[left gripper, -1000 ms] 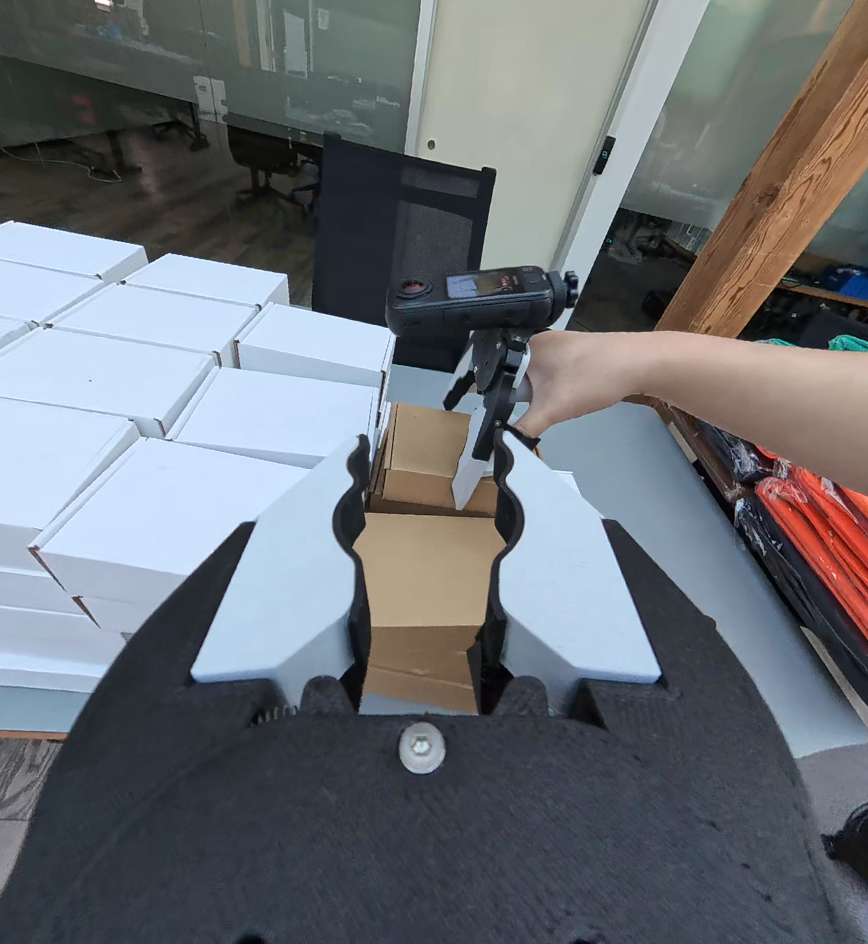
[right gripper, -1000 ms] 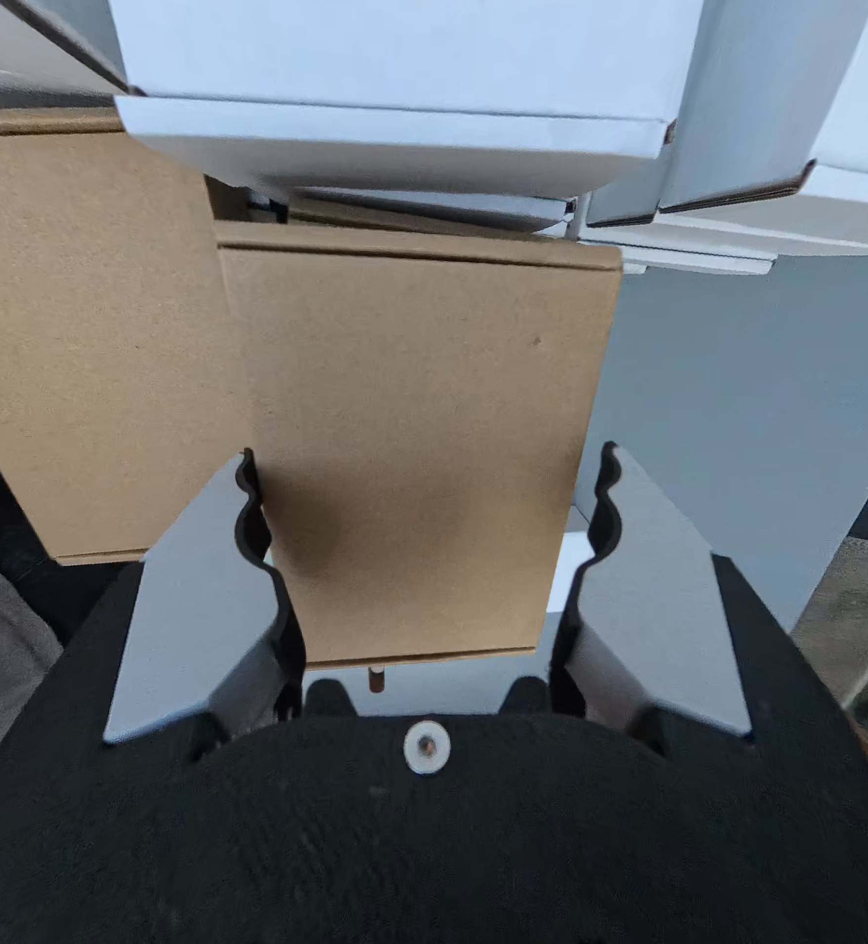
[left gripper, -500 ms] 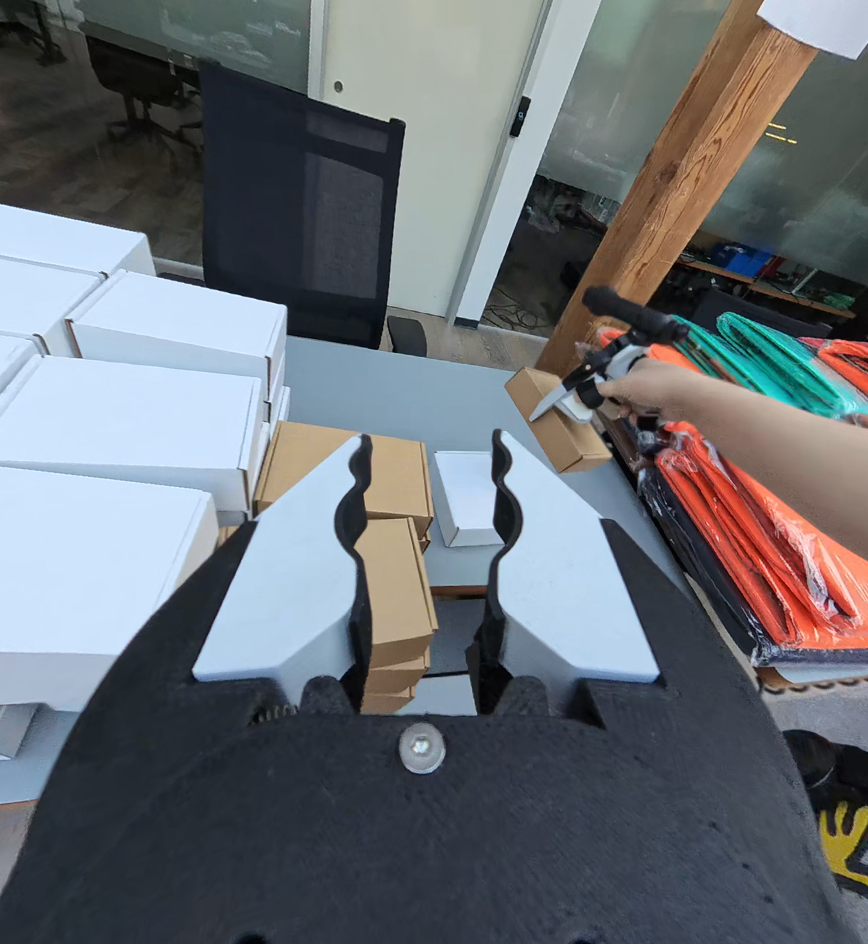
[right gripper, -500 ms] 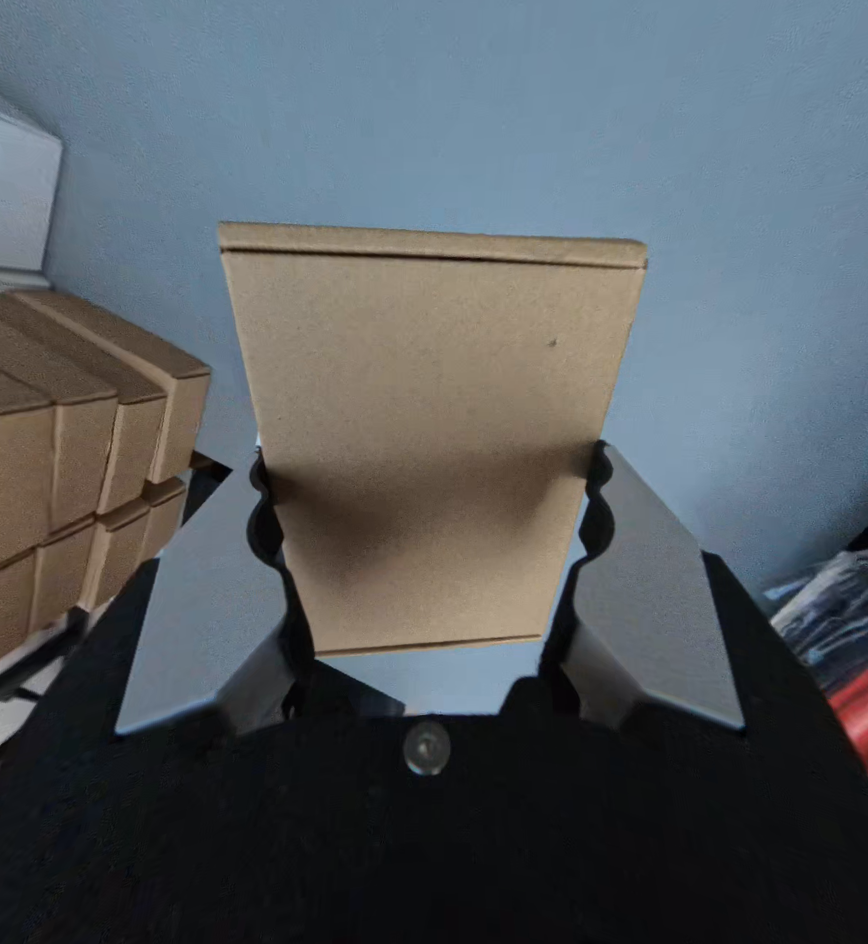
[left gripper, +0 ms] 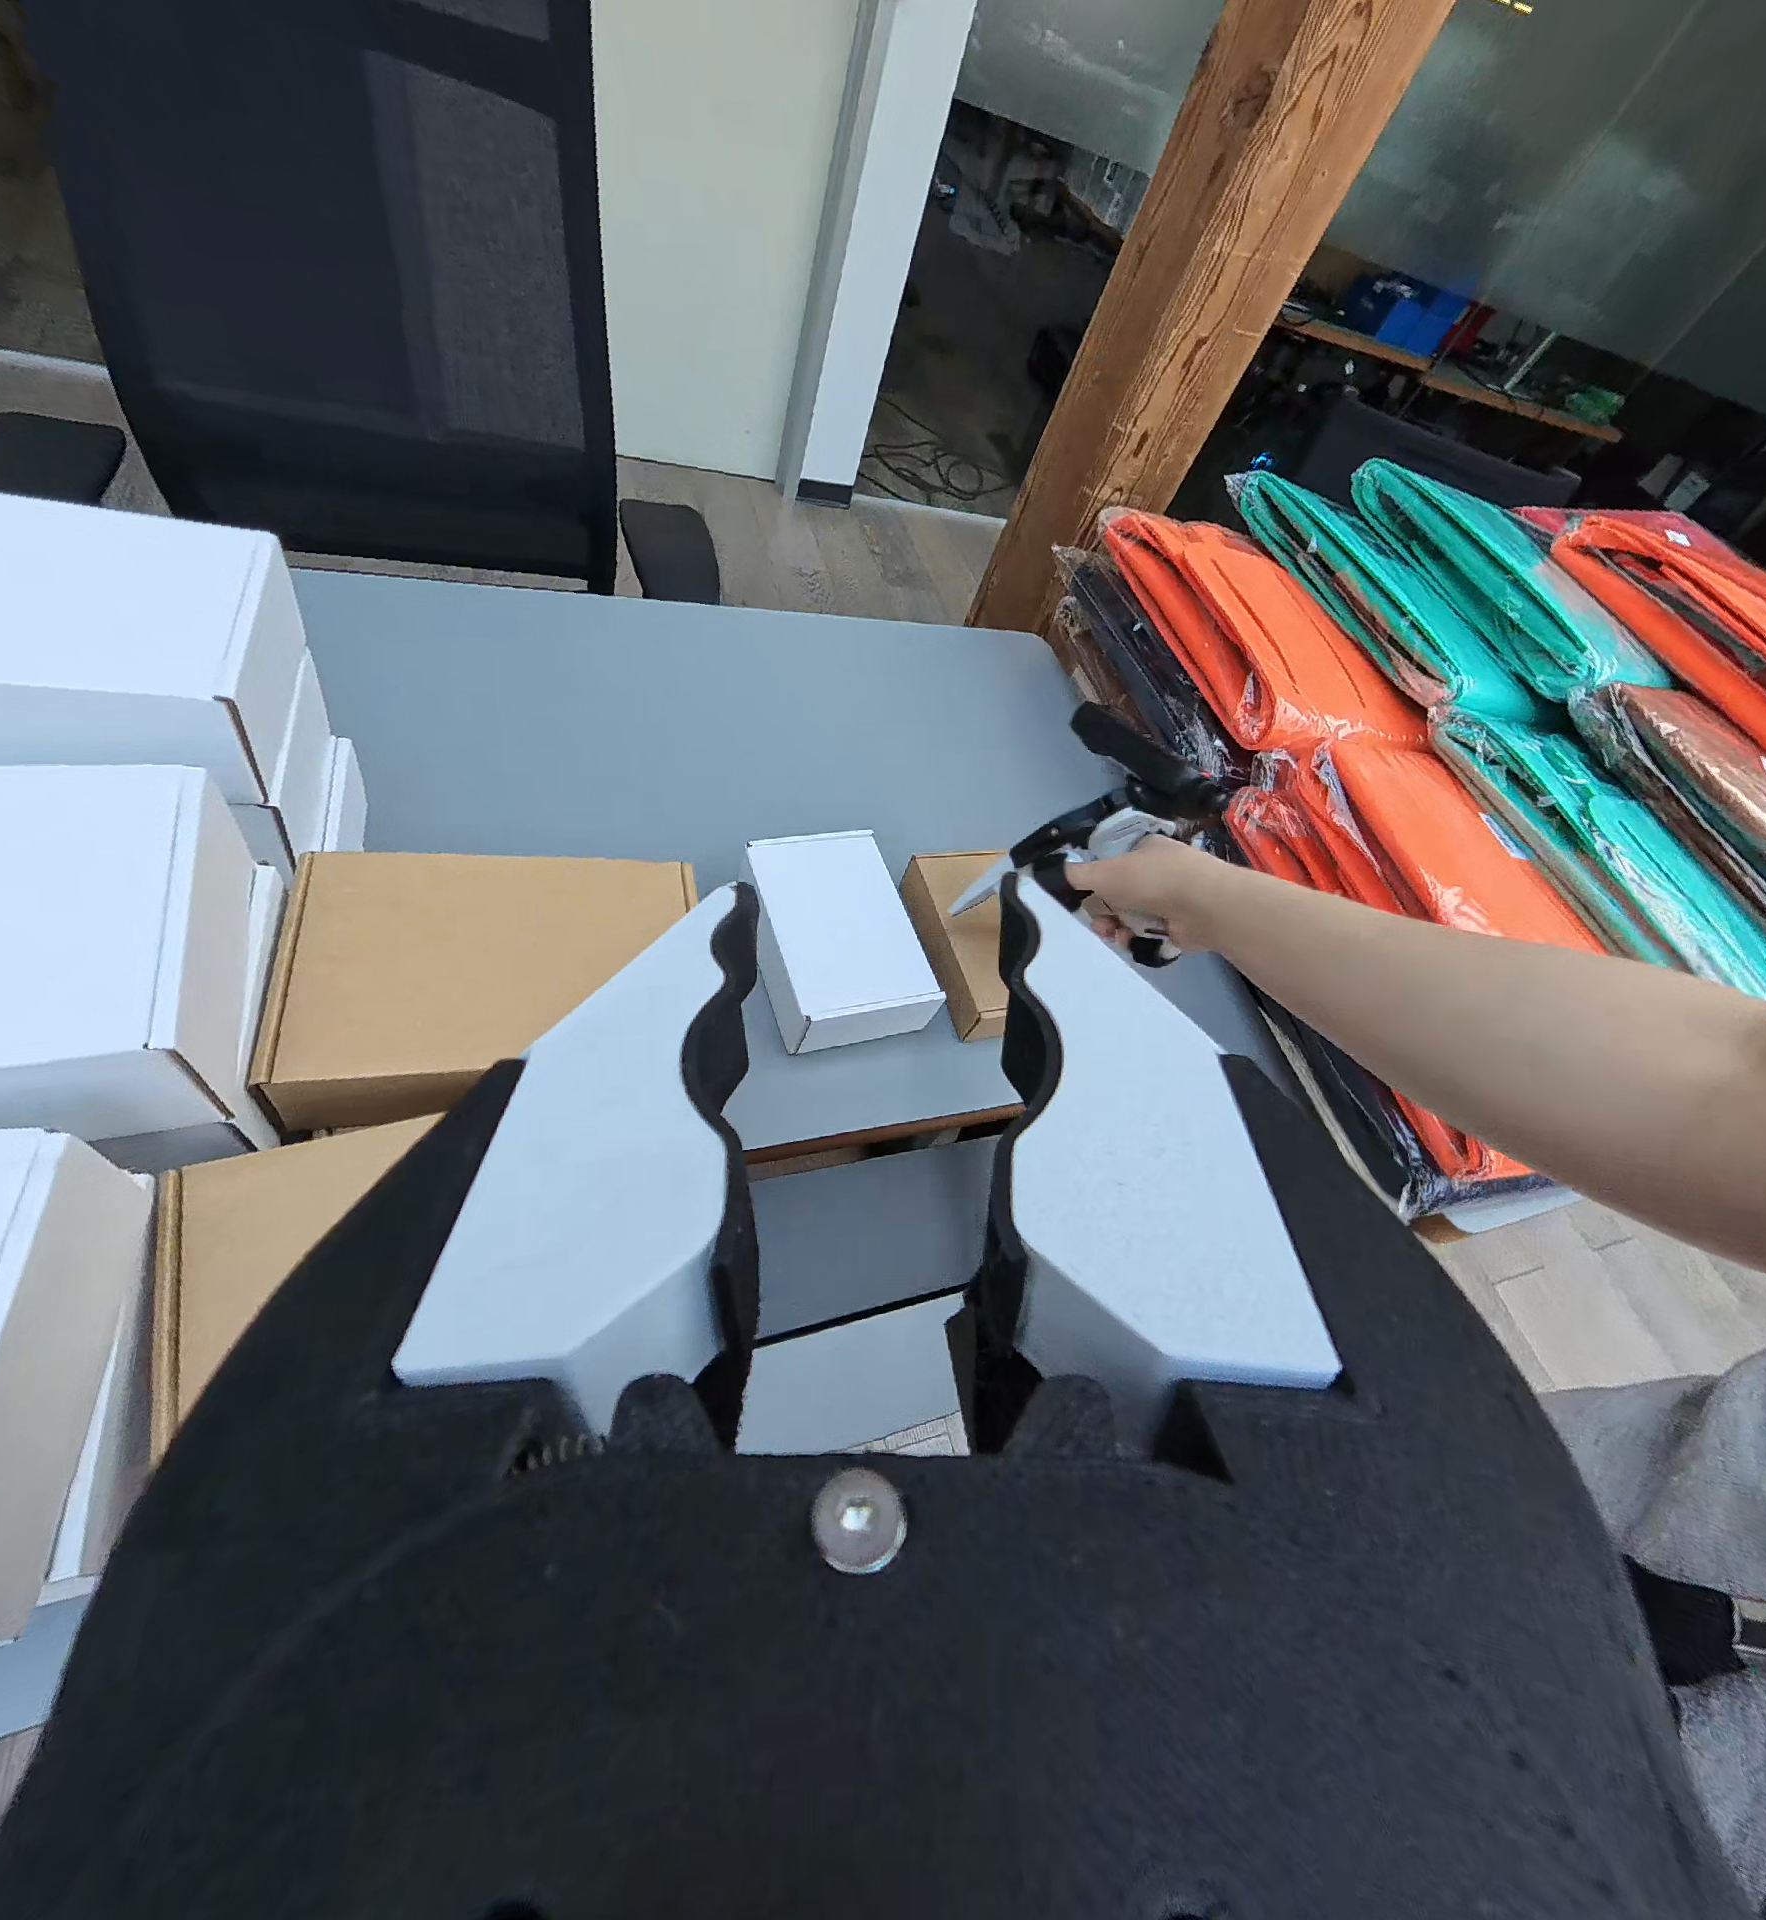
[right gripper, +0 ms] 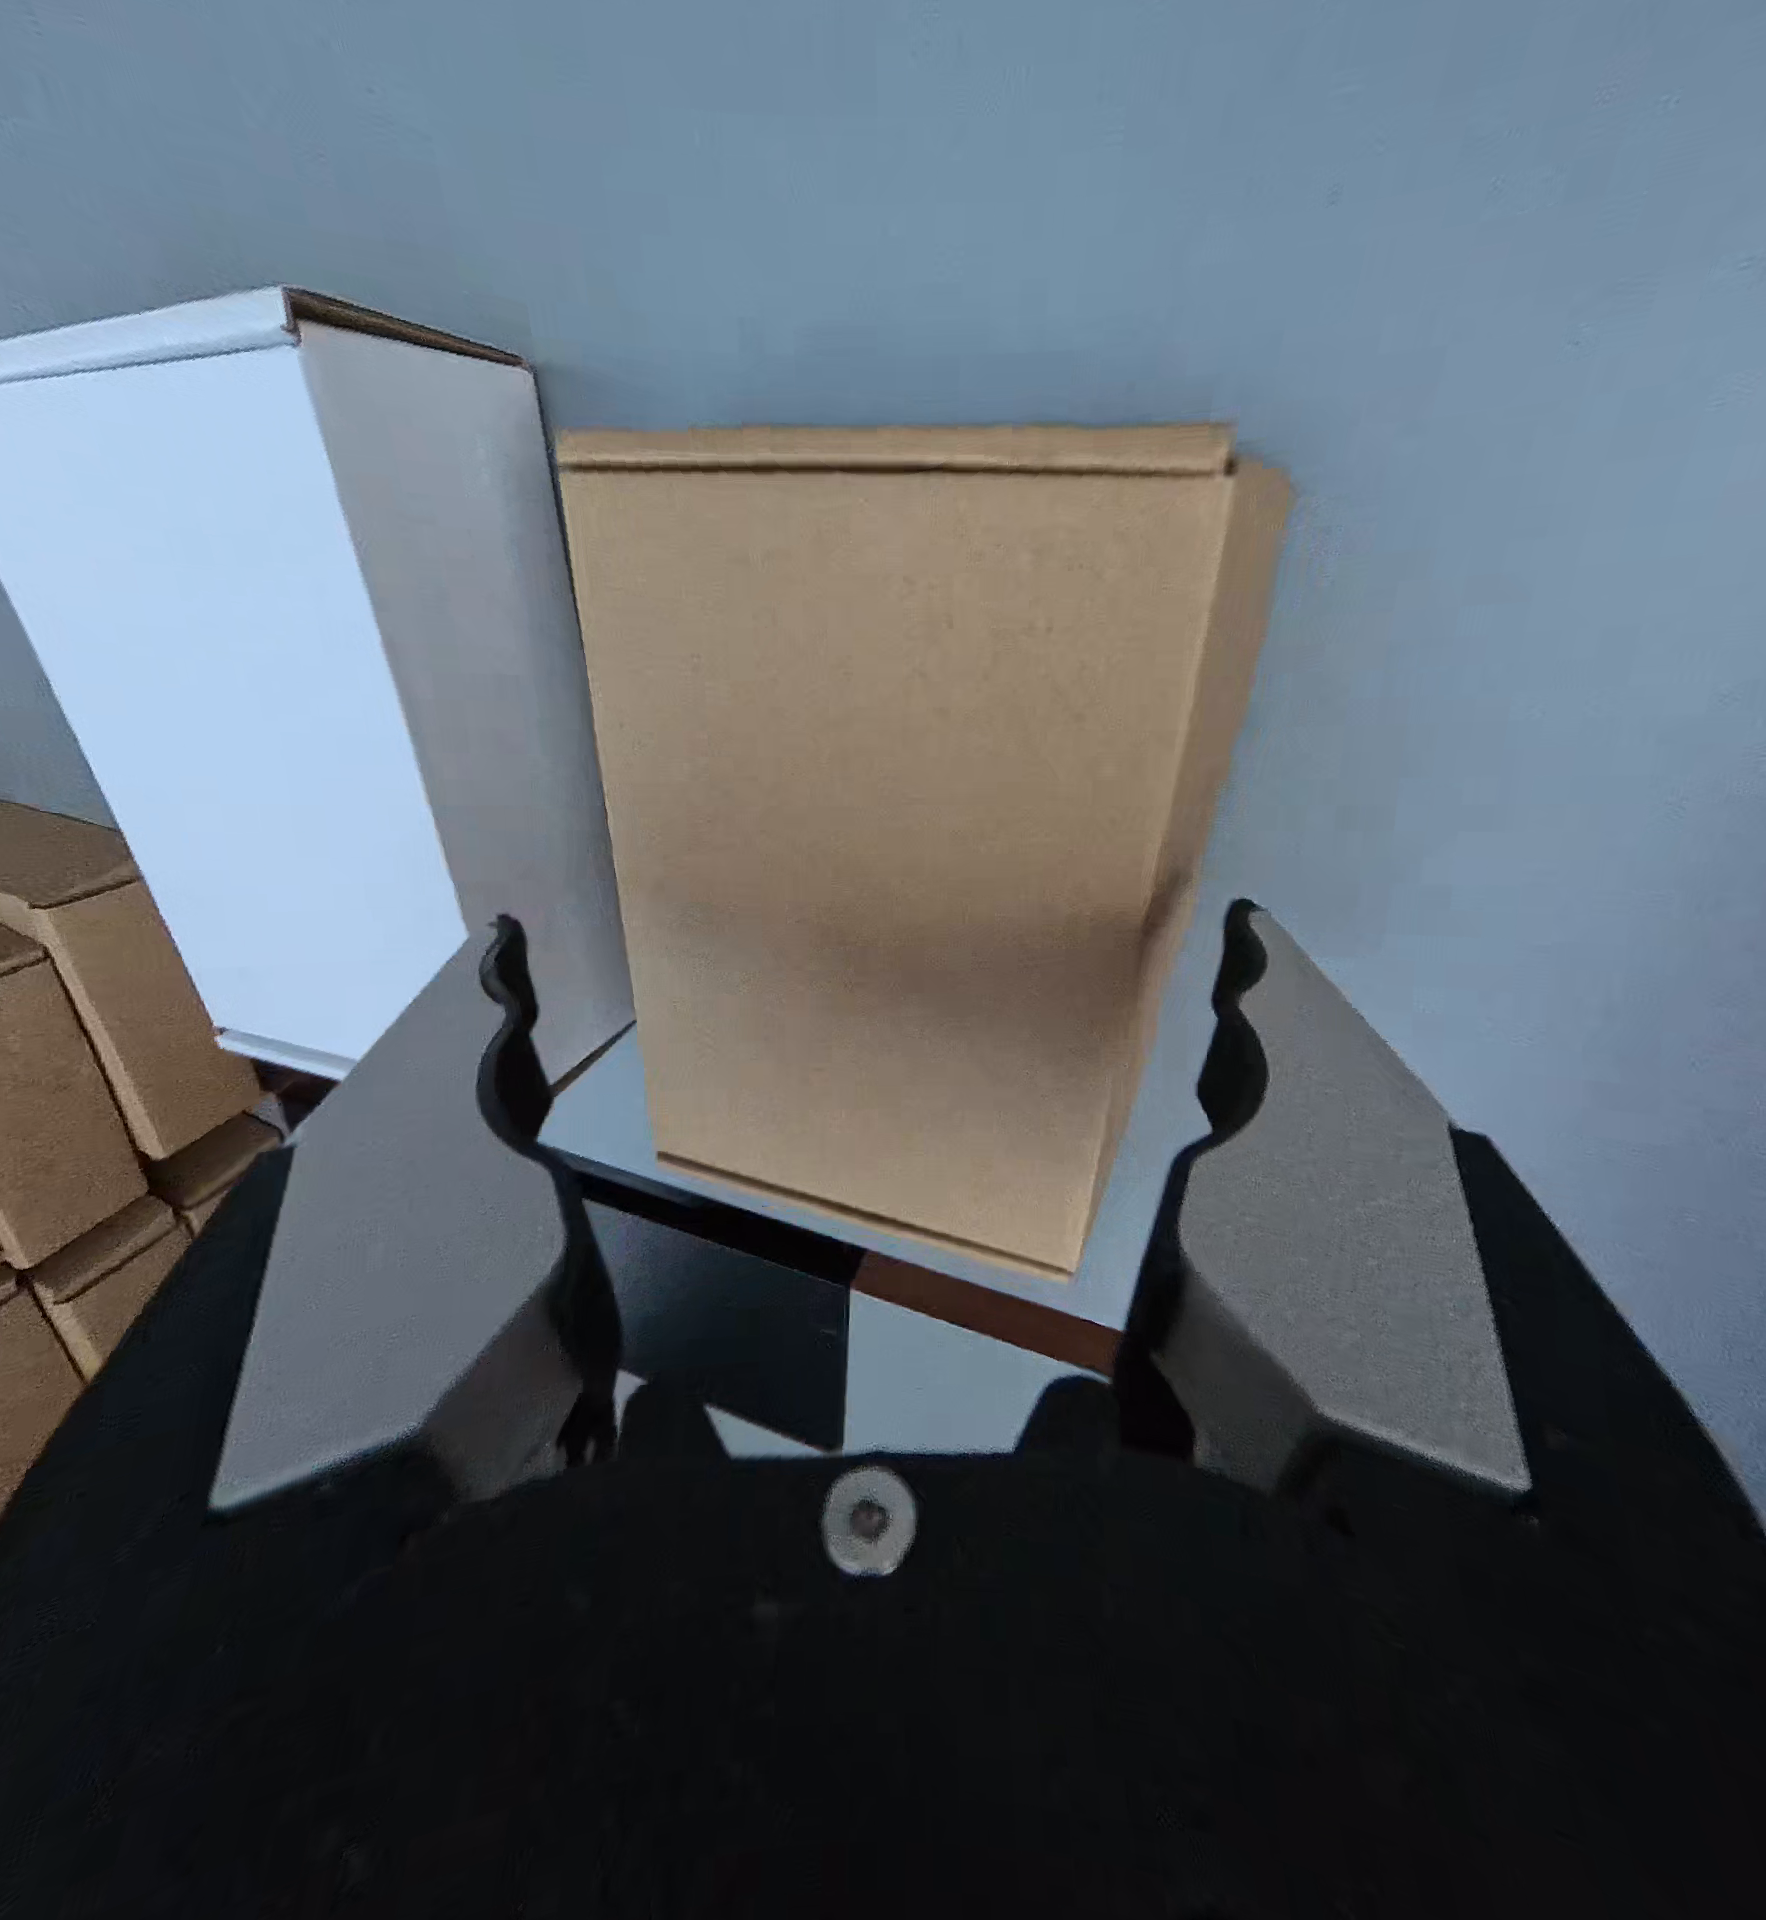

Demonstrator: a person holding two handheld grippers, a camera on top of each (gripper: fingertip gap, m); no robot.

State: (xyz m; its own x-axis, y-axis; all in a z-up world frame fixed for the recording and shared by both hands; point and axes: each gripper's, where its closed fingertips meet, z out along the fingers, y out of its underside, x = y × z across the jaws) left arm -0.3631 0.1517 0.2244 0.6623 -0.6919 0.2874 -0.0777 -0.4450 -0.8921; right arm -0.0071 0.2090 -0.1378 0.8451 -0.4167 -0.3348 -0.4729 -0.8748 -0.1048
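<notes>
2 wrist cameras, 1 high and wide, 1 low and close.
The left wrist view sits high and back, facing forward and down across the grey table (left gripper: 588,727); the right wrist view looks steeply down, very near a small brown box (right gripper: 889,810) beside a small white box (right gripper: 235,665). Both views share those 2 boxes, brown (left gripper: 946,935) and white (left gripper: 843,940).

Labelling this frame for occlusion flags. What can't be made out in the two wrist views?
- Small brown box, left wrist view: its right part is hidden behind the left gripper's finger.
- Right gripper, left wrist view: too small to judge its jaws.
- Box contents: small white box and the brown one are closed.
- Brown box stack, right wrist view: cut off by the left edge.
</notes>
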